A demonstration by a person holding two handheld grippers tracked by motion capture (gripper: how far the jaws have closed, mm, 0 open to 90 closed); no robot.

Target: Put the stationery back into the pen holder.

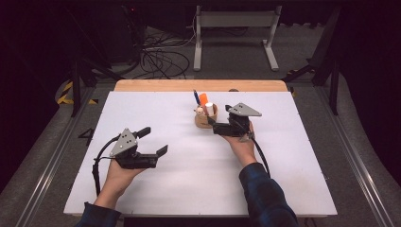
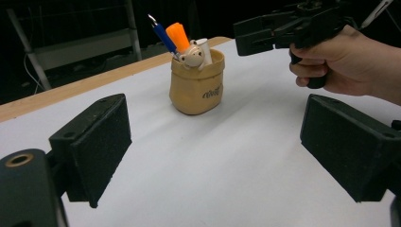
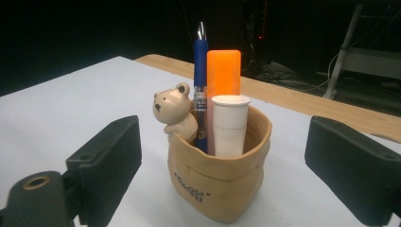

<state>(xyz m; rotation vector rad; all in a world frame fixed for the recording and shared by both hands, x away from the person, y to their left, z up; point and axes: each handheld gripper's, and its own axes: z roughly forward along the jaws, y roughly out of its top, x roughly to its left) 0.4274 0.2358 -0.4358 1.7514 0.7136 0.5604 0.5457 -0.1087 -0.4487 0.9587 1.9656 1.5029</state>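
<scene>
Toward the far middle of the table (image 1: 142, 198) stands the pen holder (image 3: 220, 177), a tan pouch-shaped pot, upright, with a small bear figure (image 3: 174, 112) on its rim. Inside it a blue pen (image 3: 200, 82), an orange marker (image 3: 223, 71) and a white tube (image 3: 230, 125) stand near vertical, long axes pointing up. The right gripper (image 1: 213, 125) sits just beside the holder on its right, aimed level at it, jaws apart with nothing between the pads; the holder lies straight ahead, centred in the gap. The left gripper (image 1: 153, 142) rests well apart, near the table's left front, jaws also wide and empty. Judgement: the right hand is much the nearer, so any take from the holder falls to it.
</scene>
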